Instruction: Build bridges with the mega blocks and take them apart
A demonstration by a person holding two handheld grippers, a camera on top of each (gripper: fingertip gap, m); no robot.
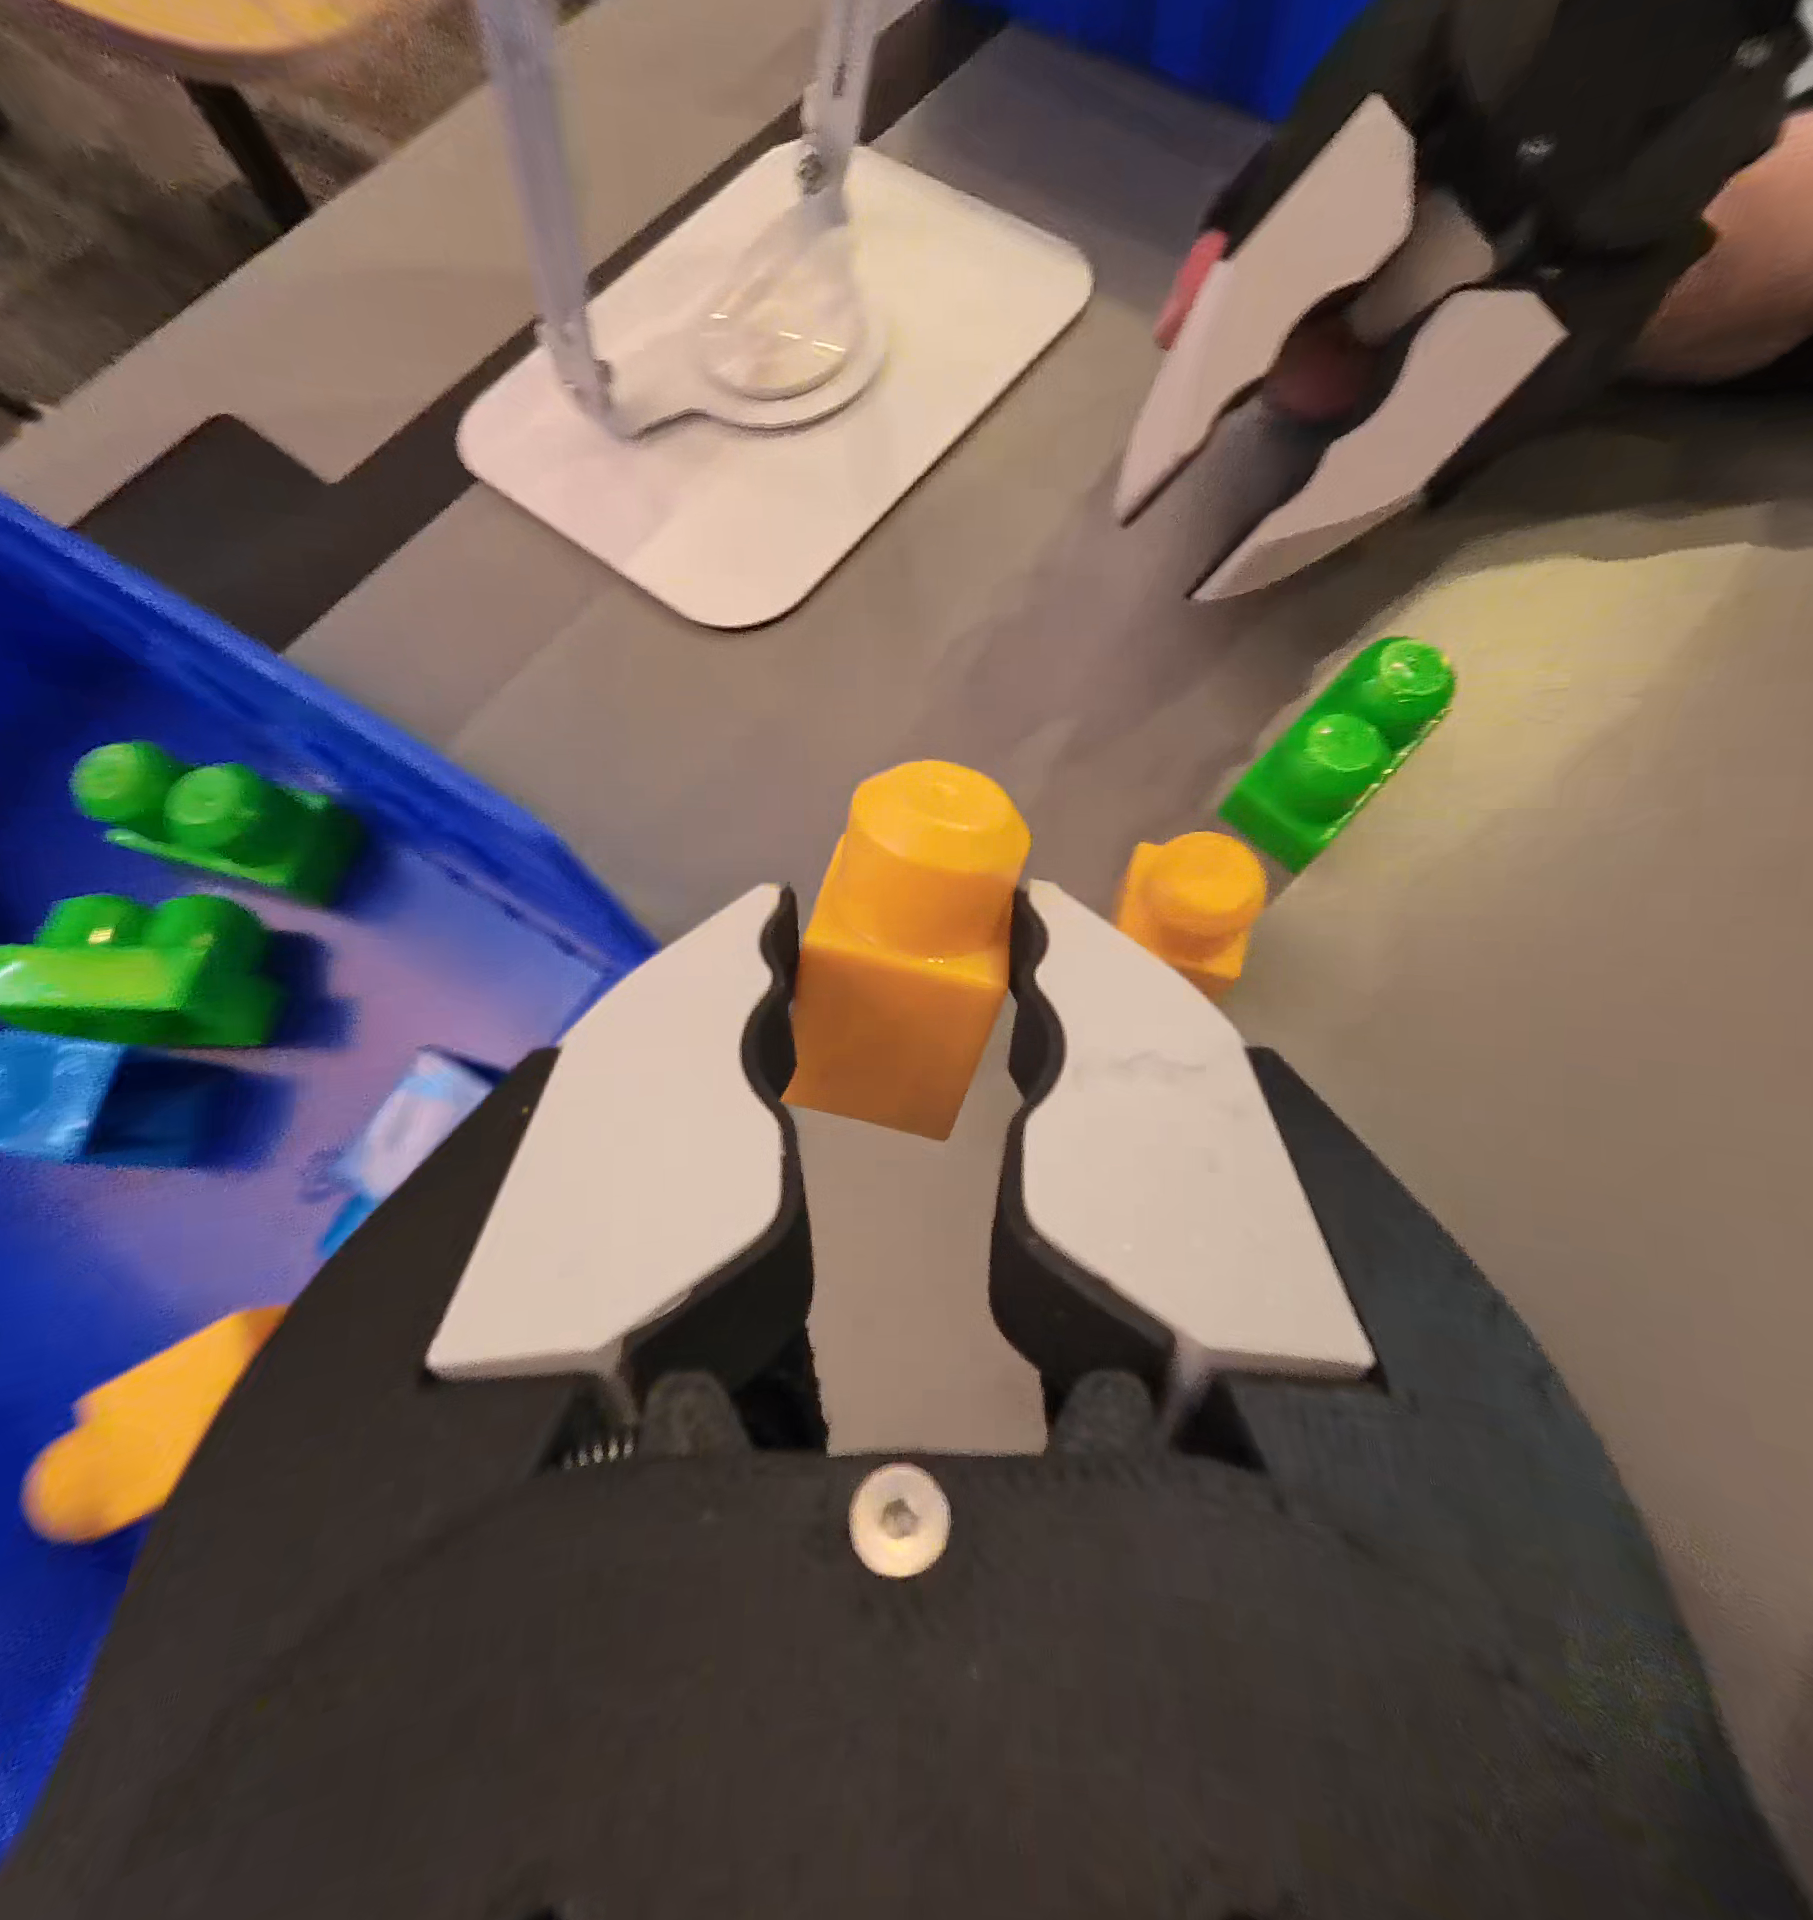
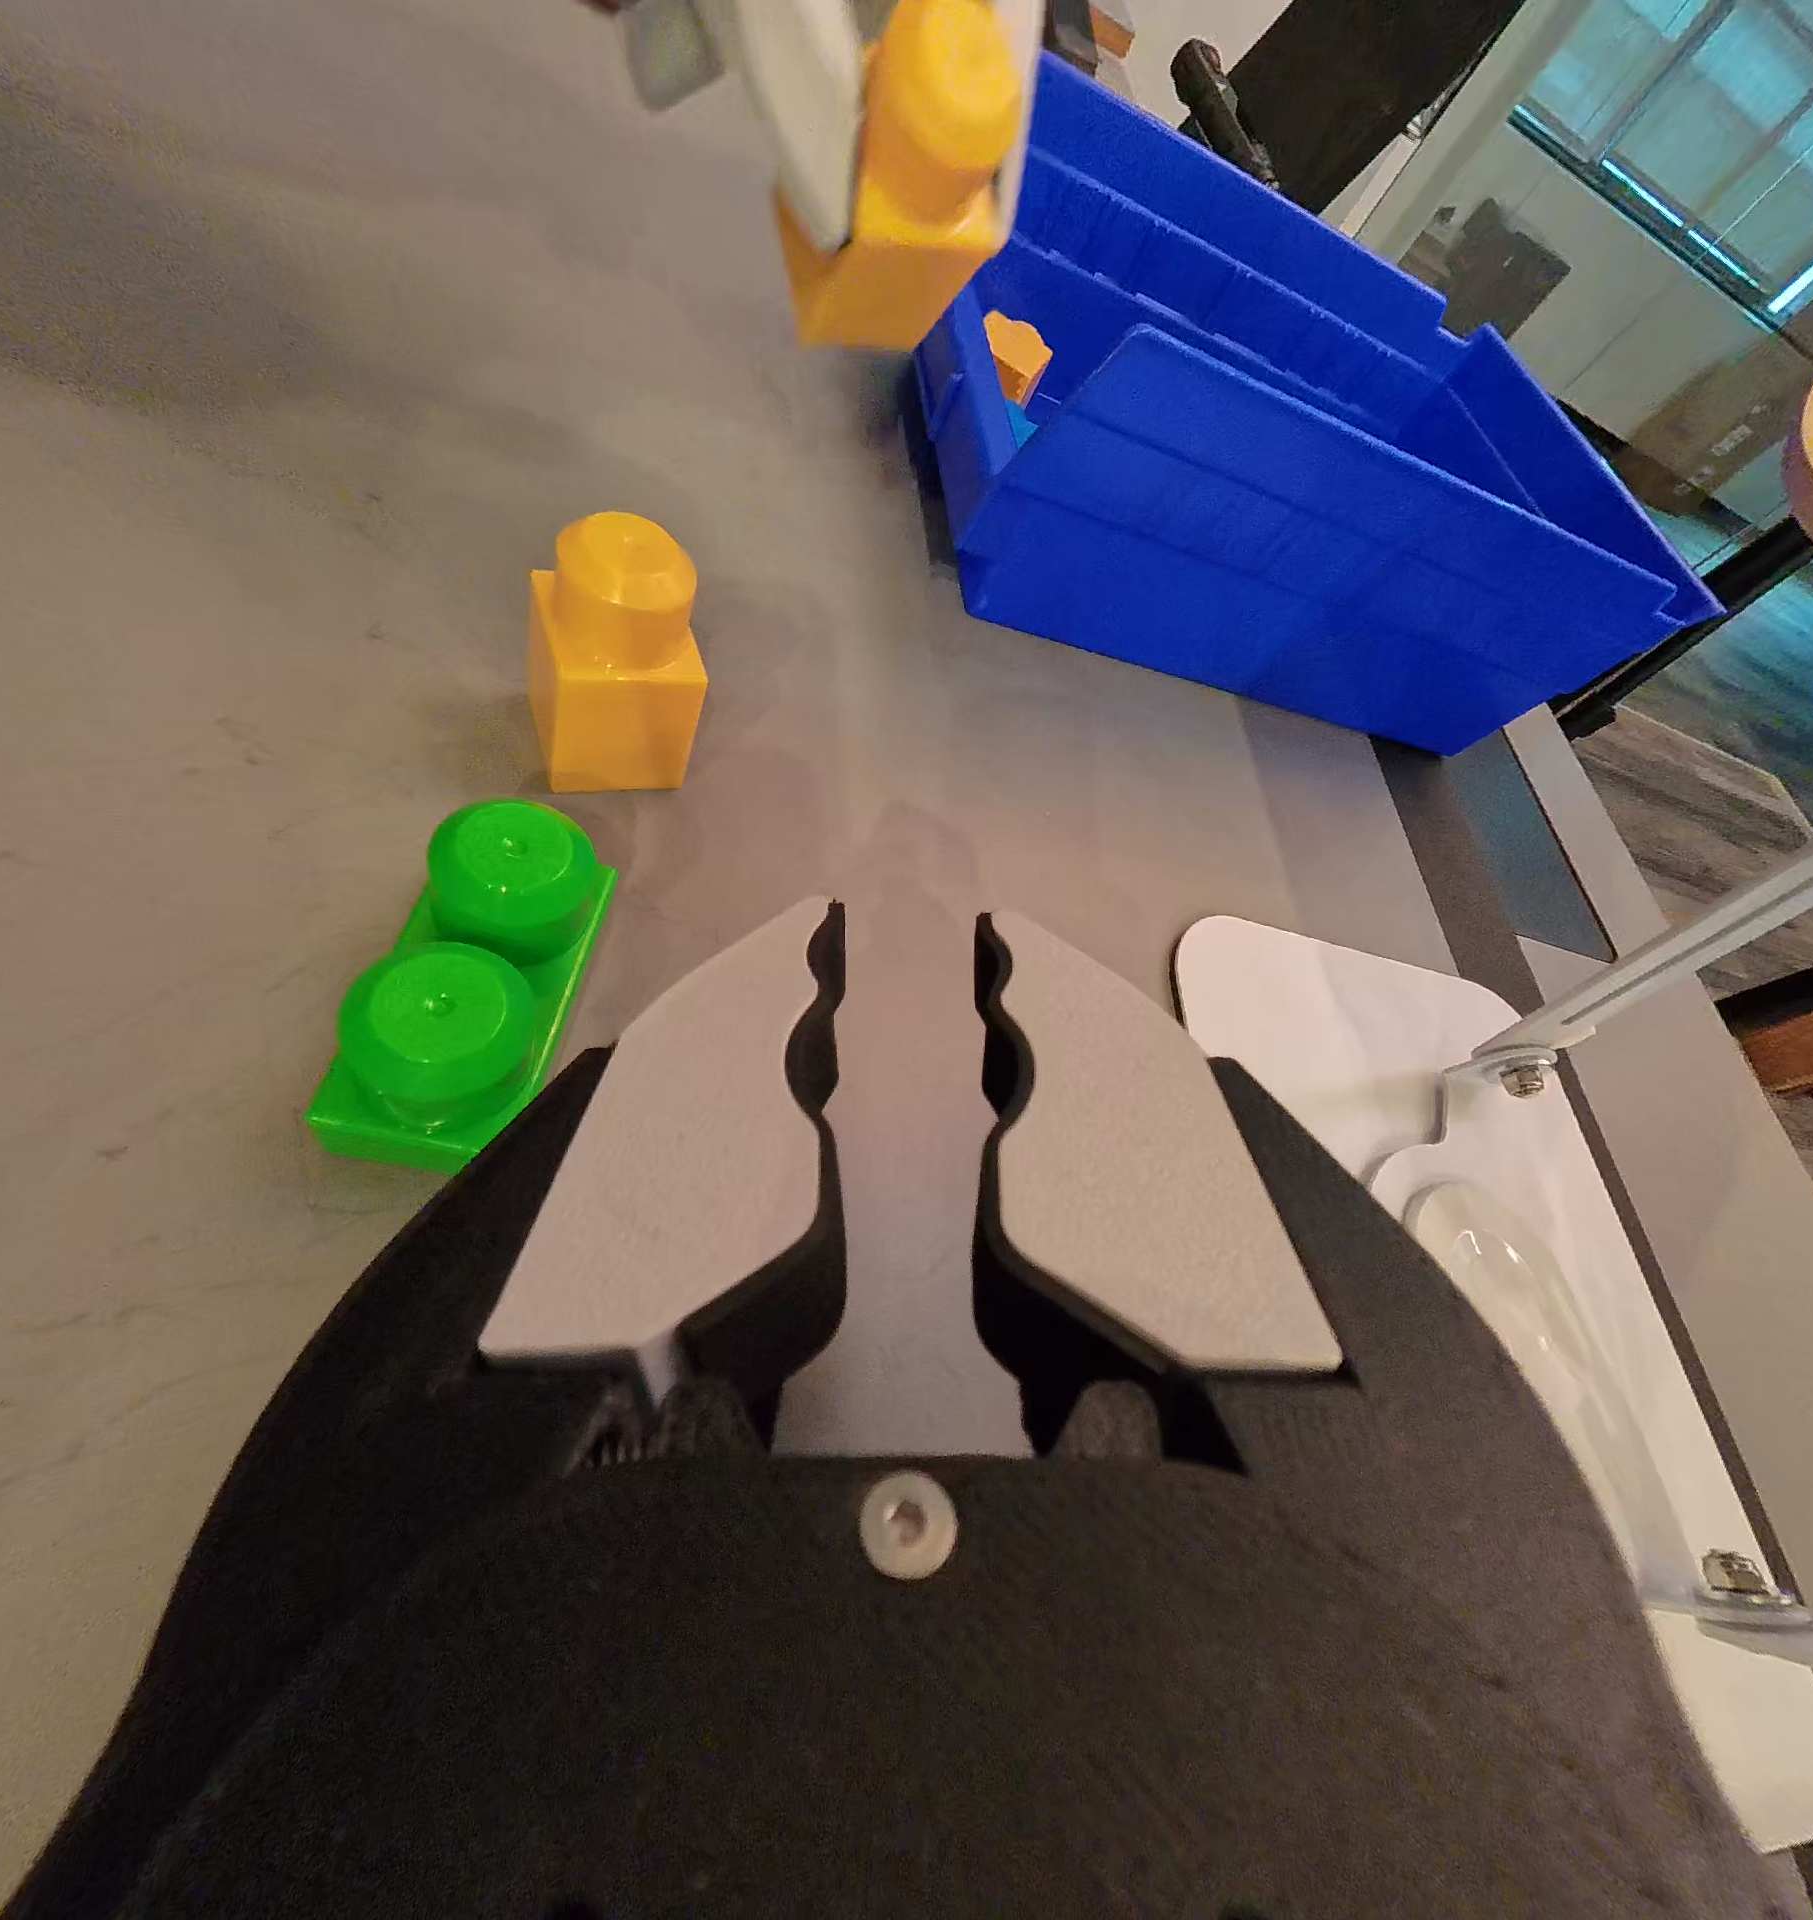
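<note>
Stage: early build, no bridge yet assembled. Left hand-held gripper (image 1: 902,935) clamped on one orange single-stud block (image 1: 907,956), both pads pressing its sides, block lifted clear of the counter (image 1: 1556,1143) and tilted slightly, just beside the blue bin (image 1: 258,665). Right hand-held gripper (image 2: 907,920) with jaws parted and nothing between them, low over bare counter near a white base plate (image 2: 1328,1029). Laid out on the counter: second orange single-stud block (image 2: 616,665), upright; green two-stud flat block (image 2: 460,987) just beside it, not touching, studs up, nothing stacked on either. Judged: one pier placed, second pier in transit, green piece the likely span, not yet set across. In the bin: two more green two-stud blocks (image 1: 211,821), (image 1: 123,966), light blue pieces (image 1: 29,1101), another orange piece (image 1: 143,1423). Remaining: placing the second pier, capping, then dismantling.
</note>
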